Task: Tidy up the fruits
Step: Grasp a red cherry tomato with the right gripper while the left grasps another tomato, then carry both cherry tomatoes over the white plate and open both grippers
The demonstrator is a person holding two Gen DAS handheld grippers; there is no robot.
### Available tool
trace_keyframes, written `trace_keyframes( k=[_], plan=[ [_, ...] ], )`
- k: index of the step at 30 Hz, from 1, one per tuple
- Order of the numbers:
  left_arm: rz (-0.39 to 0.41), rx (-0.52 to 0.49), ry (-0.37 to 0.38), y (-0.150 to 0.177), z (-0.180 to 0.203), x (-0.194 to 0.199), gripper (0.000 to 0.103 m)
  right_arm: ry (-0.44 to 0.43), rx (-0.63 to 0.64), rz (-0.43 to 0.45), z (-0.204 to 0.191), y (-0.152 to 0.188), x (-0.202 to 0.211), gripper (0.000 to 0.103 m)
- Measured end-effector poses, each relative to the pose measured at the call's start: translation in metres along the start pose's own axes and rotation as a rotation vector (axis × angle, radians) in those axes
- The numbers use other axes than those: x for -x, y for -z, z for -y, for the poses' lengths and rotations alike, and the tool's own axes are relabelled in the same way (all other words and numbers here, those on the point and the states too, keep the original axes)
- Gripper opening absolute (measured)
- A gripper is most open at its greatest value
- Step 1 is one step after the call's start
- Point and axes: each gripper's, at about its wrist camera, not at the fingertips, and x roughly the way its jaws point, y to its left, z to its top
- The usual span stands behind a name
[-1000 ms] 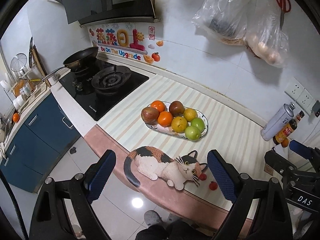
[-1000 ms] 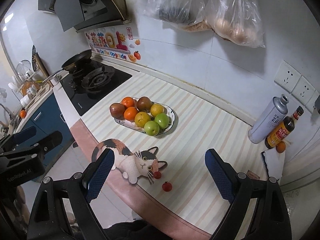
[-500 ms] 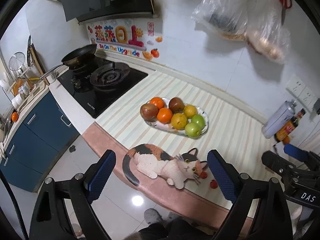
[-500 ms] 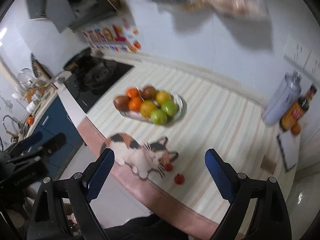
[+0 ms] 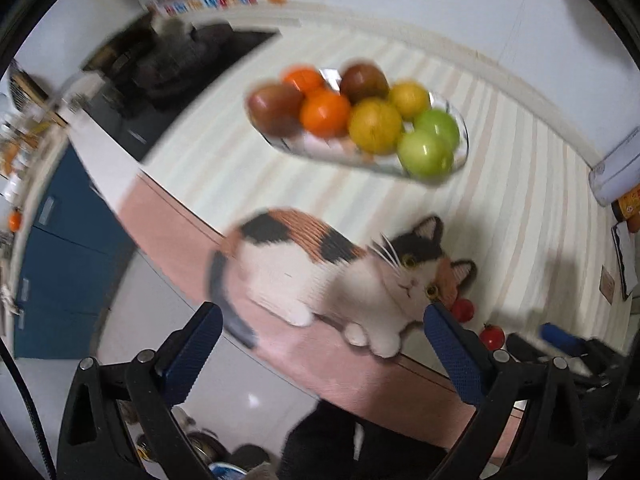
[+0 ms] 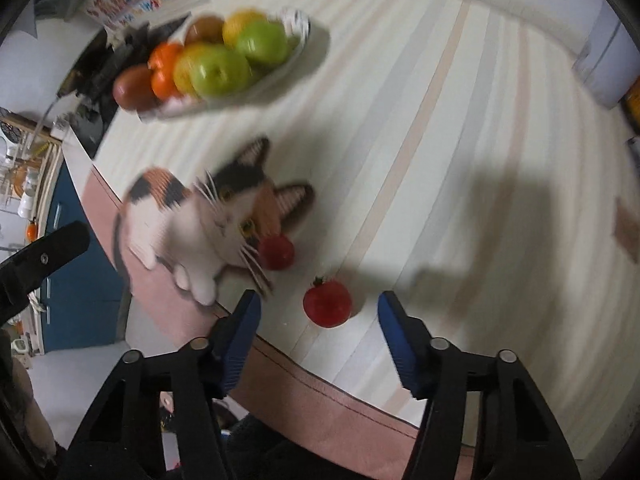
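Note:
Two small red tomatoes lie on the striped counter beside a cat-shaped mat [image 6: 200, 216]. One tomato [image 6: 327, 304] lies just ahead of my right gripper [image 6: 318, 320], between its open fingers; the other tomato [image 6: 277, 252] touches the cat's face. An oval plate [image 5: 460, 152] holds several oranges, apples and brown fruits further back. My left gripper [image 5: 320, 344] is open and empty, hovering over the counter's front edge near the cat mat [image 5: 332, 276]. Both tomatoes show in the left wrist view, one [image 5: 462, 310] by the cat, one [image 5: 492, 336] nearer the edge.
A gas stove [image 5: 172, 68] lies at the back left. A grey can [image 5: 616, 176] and a bottle stand at the right by the wall. Blue cabinets [image 5: 60, 264] and the floor lie below the pink counter edge [image 6: 320, 392].
Both grippers have dropped and moved forward toward the counter. The right gripper has come down close to the nearer tomato. Both views are motion-blurred.

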Motion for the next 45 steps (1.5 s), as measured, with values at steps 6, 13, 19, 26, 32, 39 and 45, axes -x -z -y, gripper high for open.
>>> trace_keyframes(
  k=[6,13,19,26,32,39,45],
  plan=[
    [-0.122,-0.014,0.032,0.006,0.023,-0.051,0.103,0.003,0.025,-0.014,0.003,0.008,-0.033,0.035],
    [-0.169,-0.034,0.092,0.005,0.052,-0.069,0.103,0.002,-0.008,0.031,0.026,0.009,-0.016,0.034],
    [-0.193,-0.076,0.208,0.007,0.087,-0.078,0.100,0.036,-0.055,0.055,0.056,0.015,0.003,0.034],
    [-0.242,-0.132,0.241,0.011,0.112,-0.096,0.064,0.040,-0.106,0.064,0.074,0.021,0.008,0.034],
    [-0.218,-0.179,0.222,0.004,0.122,-0.100,0.030,0.040,-0.109,0.068,0.076,0.024,0.009,0.034],
    [-0.201,-0.169,0.229,-0.013,0.120,-0.101,0.024,0.026,-0.105,0.092,0.074,0.015,0.020,0.034],
    [-0.156,-0.085,0.283,-0.029,0.081,-0.070,0.024,-0.025,-0.062,0.134,0.053,-0.004,0.035,0.034]
  ],
)
